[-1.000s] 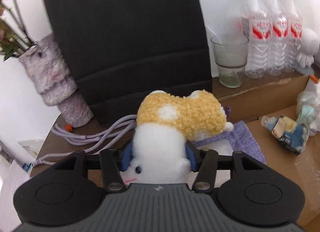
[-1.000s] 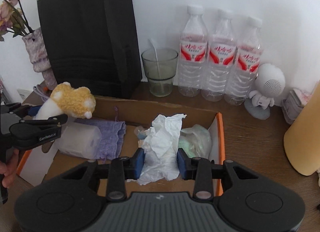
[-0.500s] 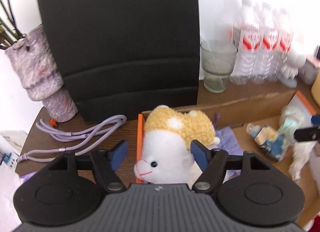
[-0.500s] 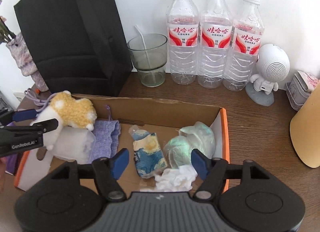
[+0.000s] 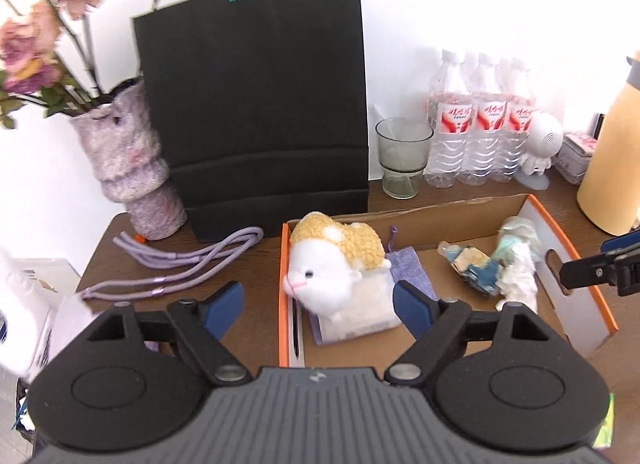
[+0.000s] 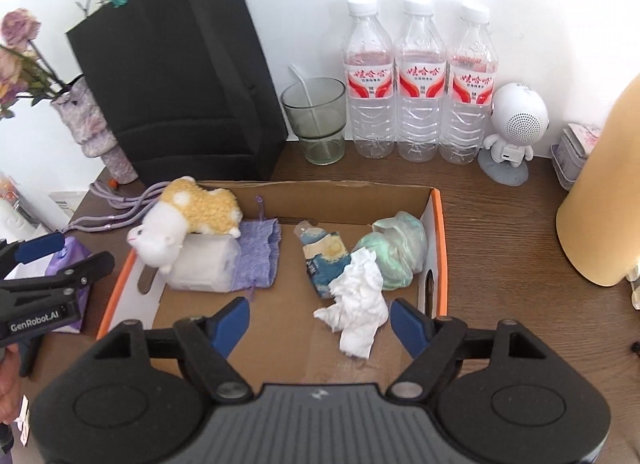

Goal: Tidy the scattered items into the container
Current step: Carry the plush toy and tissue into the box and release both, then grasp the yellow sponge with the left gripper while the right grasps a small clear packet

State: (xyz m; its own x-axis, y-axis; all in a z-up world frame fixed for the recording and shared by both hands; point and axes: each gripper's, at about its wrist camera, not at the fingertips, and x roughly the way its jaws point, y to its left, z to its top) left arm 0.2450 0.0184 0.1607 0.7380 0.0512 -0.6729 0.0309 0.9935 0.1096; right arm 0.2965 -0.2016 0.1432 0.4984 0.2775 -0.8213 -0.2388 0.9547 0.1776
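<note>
Inside the cardboard box [image 6: 437, 232]: scattered items gathered, both grippers empty.
Left gripper [image 5: 318, 304] and right gripper [image 6: 320, 322] each stand with jaws spread wide, holding nothing. Plush toy [image 6: 188, 216] lies across a white packet [image 6: 206, 266] on a purple pouch [image 6: 260, 256] at the box's left end; crumpled tissue [image 6: 358, 310], a blue wrapper [image 6: 322, 260] and what appears to be a pale green bundle [image 6: 394, 250] lie touching at its right. A purple cord [image 5: 176, 268] lies on the table [image 6: 500, 224] outside.
</note>
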